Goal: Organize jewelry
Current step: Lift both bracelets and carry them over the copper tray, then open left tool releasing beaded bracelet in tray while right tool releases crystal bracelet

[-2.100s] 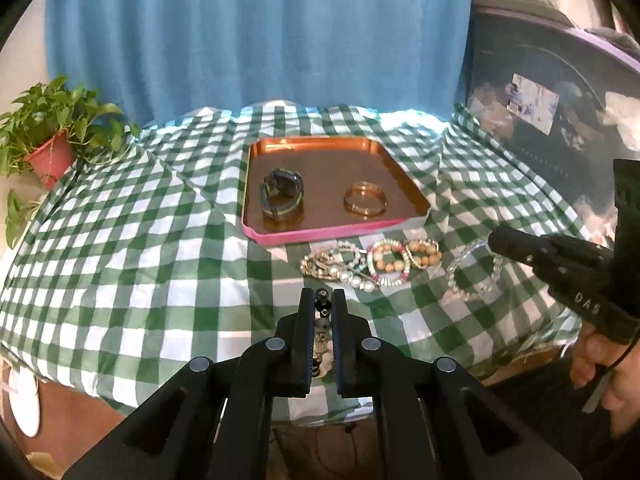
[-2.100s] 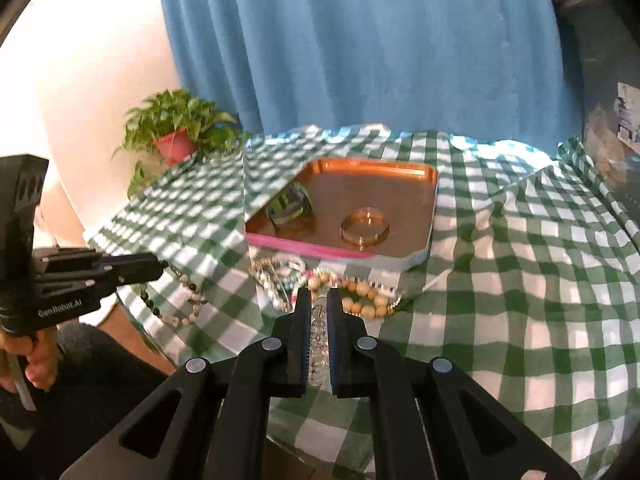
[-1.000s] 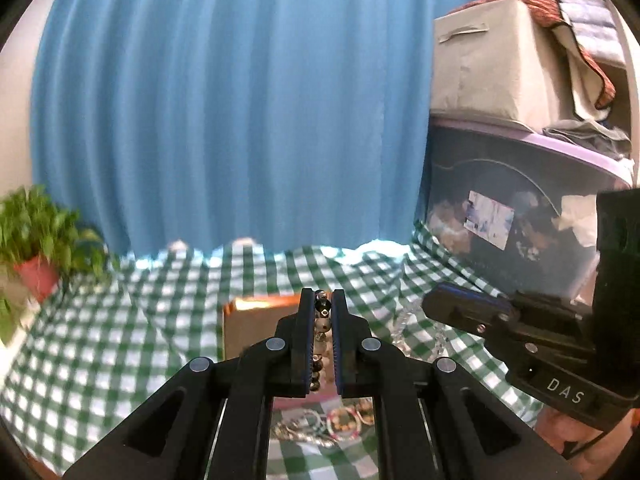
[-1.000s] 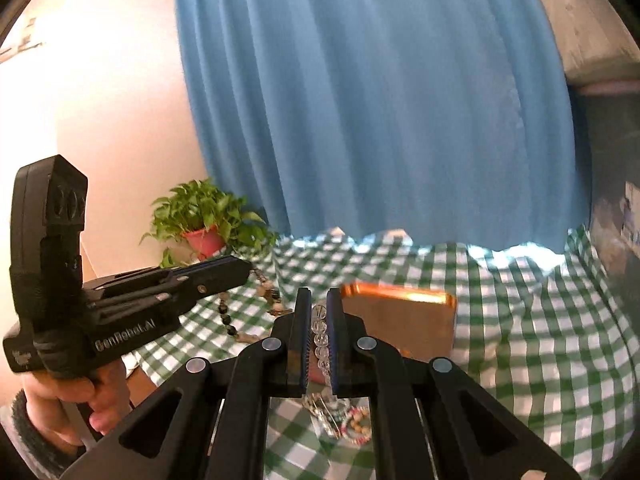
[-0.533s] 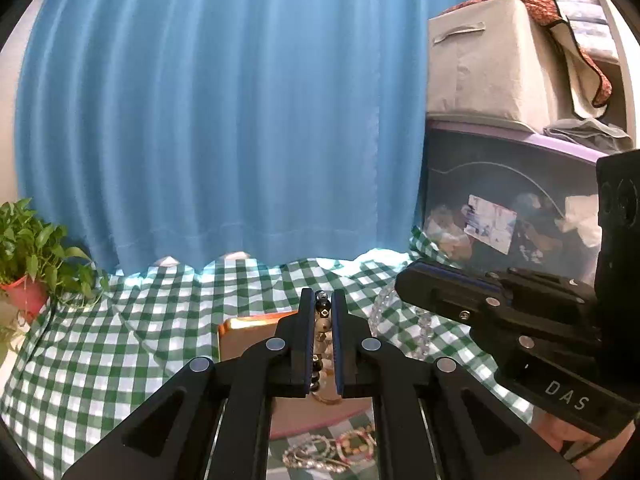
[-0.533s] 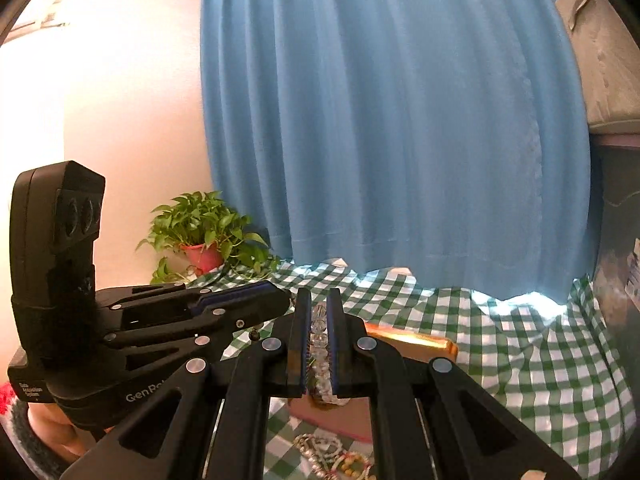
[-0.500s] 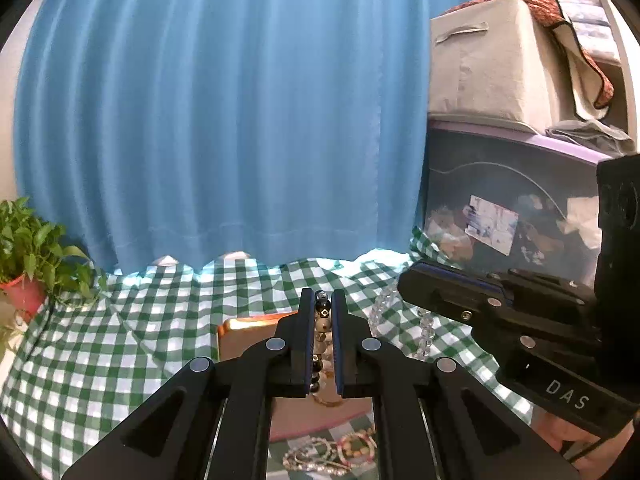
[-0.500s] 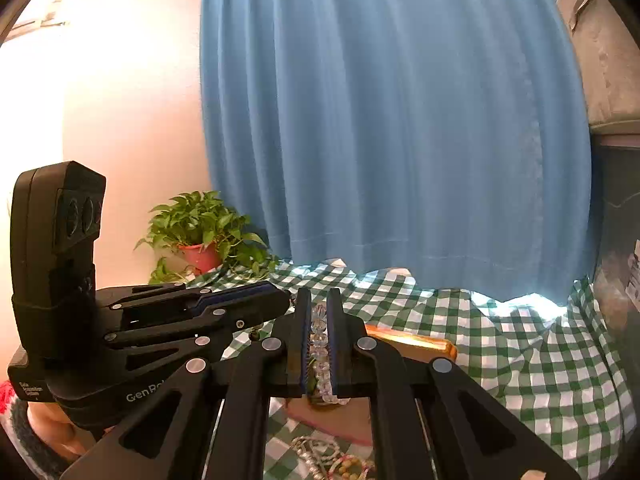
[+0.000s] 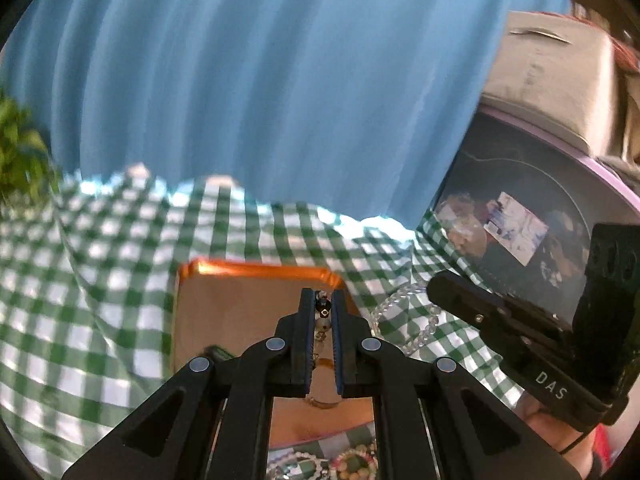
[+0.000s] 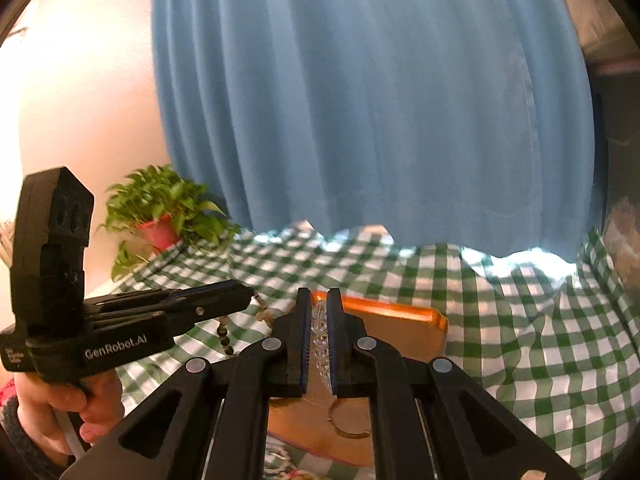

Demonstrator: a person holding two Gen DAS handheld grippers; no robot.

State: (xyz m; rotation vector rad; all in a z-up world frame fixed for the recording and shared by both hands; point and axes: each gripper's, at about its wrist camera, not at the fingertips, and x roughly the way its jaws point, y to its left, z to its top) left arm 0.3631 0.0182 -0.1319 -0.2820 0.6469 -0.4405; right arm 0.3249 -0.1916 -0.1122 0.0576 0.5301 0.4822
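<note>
My left gripper point(image 9: 322, 300) is shut on a dark-and-pale beaded bracelet point(image 9: 322, 316), held in the air over the copper tray point(image 9: 240, 312). The bracelet hangs from it in the right wrist view point(image 10: 225, 338). My right gripper point(image 10: 319, 300) is shut on a clear crystal bead bracelet point(image 10: 319, 340), also raised near the tray point(image 10: 400, 328). That clear bracelet dangles in the left wrist view point(image 9: 404, 320). A gold bangle point(image 10: 350, 420) lies in the tray. More beaded bracelets point(image 9: 344, 464) lie on the cloth in front of the tray.
A green-and-white checked cloth point(image 9: 100, 280) covers the table. A potted plant point(image 10: 160, 216) stands at the far left. A blue curtain point(image 10: 360, 100) hangs behind. A dark storage bin point(image 9: 520, 220) with a grey box on top stands at the right.
Both grippers have tipped down and moved forward with their bracelets; the tray now fills more of each view and lies under both grippers.
</note>
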